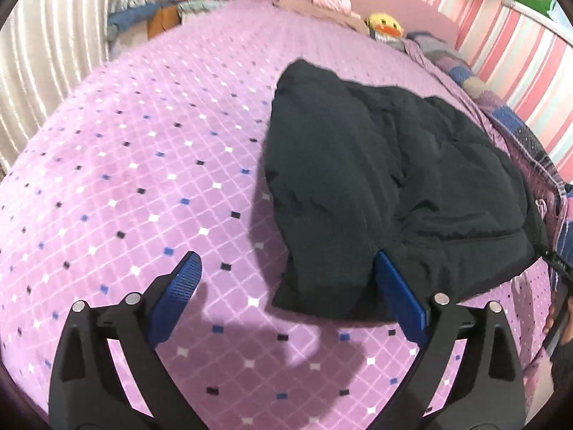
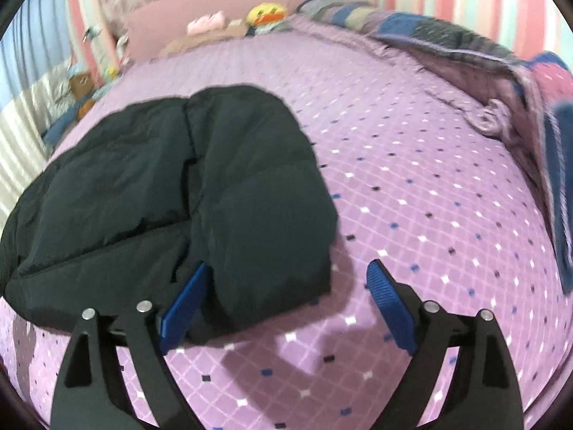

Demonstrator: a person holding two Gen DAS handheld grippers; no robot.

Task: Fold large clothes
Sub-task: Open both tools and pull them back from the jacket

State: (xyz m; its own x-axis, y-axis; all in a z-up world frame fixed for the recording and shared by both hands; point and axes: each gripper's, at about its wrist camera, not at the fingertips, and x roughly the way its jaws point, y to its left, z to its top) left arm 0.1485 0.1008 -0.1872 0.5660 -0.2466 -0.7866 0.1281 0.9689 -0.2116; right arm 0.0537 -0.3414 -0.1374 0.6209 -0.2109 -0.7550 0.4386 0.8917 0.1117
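A dark puffy jacket (image 1: 386,179) lies folded on the purple diamond-patterned bed sheet (image 1: 143,165). In the left wrist view a folded sleeve end hangs toward me between the blue pads. My left gripper (image 1: 286,268) is open, its right pad (image 1: 401,294) against the sleeve's edge. In the right wrist view the jacket (image 2: 161,193) fills the left half. My right gripper (image 2: 290,279) is open, its left pad (image 2: 186,304) beside the near sleeve fold, the right pad (image 2: 390,308) over bare sheet (image 2: 429,197).
A yellow duck plush (image 1: 385,25) and pink pillows (image 2: 215,3) lie at the bed's head. A patchwork quilt (image 2: 465,53) is bunched along the striped wall side. Curtains (image 1: 43,53) and clutter stand beyond the other bed edge.
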